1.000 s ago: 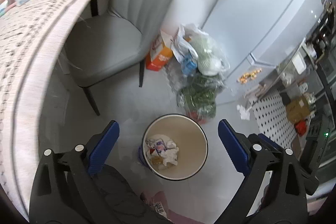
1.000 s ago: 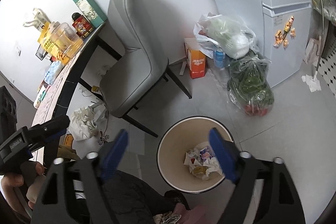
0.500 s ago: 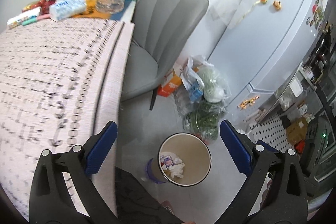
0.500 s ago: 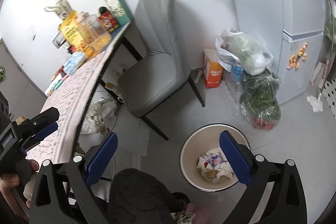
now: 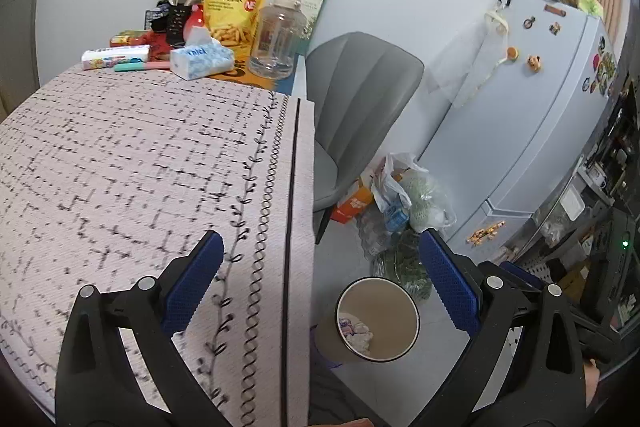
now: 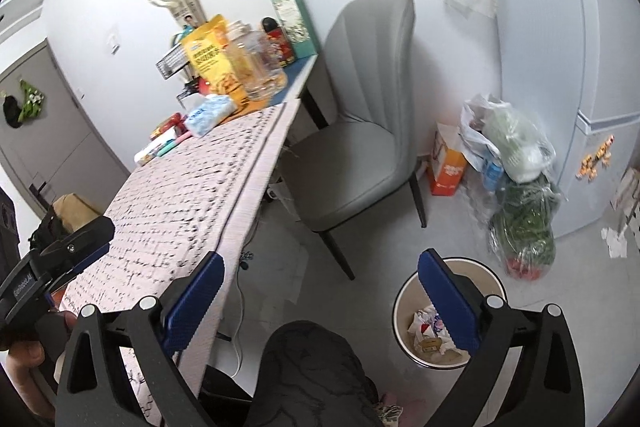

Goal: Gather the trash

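While our left gripper [image 5: 320,267] and right gripper [image 6: 320,283] both stand spread wide with nothing between their pads, we see the crumpled trash [image 6: 430,333] lying inside the bin [image 6: 402,307]. That bin stands on the floor beside the table [image 5: 120,155], near the grey chair [image 6: 360,147].

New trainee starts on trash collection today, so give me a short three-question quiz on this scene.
1. True or false: the waste bin on the floor already holds crumpled trash.
2. What stands between the table and the grocery bags? A) grey chair B) stool C) ladder
3. Fill in: the right claw is ____ and holds nothing.

Key: 1 true; 2 A, the grey chair; 3 open.
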Demonstrator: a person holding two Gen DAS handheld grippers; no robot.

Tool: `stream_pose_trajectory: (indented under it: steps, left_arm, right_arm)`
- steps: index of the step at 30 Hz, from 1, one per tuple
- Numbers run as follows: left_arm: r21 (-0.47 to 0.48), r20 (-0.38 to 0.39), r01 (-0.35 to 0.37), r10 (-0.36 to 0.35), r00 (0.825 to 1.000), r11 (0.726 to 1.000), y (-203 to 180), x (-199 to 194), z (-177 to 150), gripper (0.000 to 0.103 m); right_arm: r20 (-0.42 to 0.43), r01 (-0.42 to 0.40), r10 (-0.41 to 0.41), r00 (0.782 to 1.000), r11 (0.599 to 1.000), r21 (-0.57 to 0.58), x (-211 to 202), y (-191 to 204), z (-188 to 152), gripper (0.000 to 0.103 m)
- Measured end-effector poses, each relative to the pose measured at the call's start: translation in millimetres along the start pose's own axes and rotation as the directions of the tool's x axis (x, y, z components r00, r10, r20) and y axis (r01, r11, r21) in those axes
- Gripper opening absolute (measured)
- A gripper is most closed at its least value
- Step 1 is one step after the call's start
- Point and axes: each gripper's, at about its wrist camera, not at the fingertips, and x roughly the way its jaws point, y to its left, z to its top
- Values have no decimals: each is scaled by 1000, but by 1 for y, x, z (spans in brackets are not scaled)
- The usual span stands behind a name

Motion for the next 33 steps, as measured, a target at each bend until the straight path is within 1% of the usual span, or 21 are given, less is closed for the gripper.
stream_pose_trajectory:
  steps: [6,11,14,17,21,27,29,33]
  left_arm:
    - [-18,30,-31,31,999,999,18,-34,-8,97]
    - [-32,49,-61,62,997,998,29,-56,-13,97]
    - [-35,57,-72,74,996,997,32,-67,-16,97]
    - [-35,73,-98,100,992,995,37,-80,-21,97]
    - [-35,83,-116,119,989,993,38,-89,-25,97]
    - [-23,110,-145,146,983,989,34,-103,-30,97]
    - [-25,123,-170,172,977,985,36,-105,-30,97]
    - [-38,125,-178,182,975,983,40,-109,-33,97]
  right_arm:
    - [0,-3,3,1000,997,-74,-10,30,-5,95]
    - [14,1,1,1000,996,-94,-21,46,-9,95]
    - [6,-14,15,1000,994,-106,-24,52,-13,95]
    - [21,-14,17,1000,994,-106,-30,57,-18,95]
    - [43,-4,8,999,995,-103,-38,65,-19,95]
    - [75,-14,22,997,994,-109,-43,79,-22,95]
    - [87,7,3,996,993,-119,-44,84,-26,95]
    - [97,16,-5,995,993,-115,-45,85,-30,95]
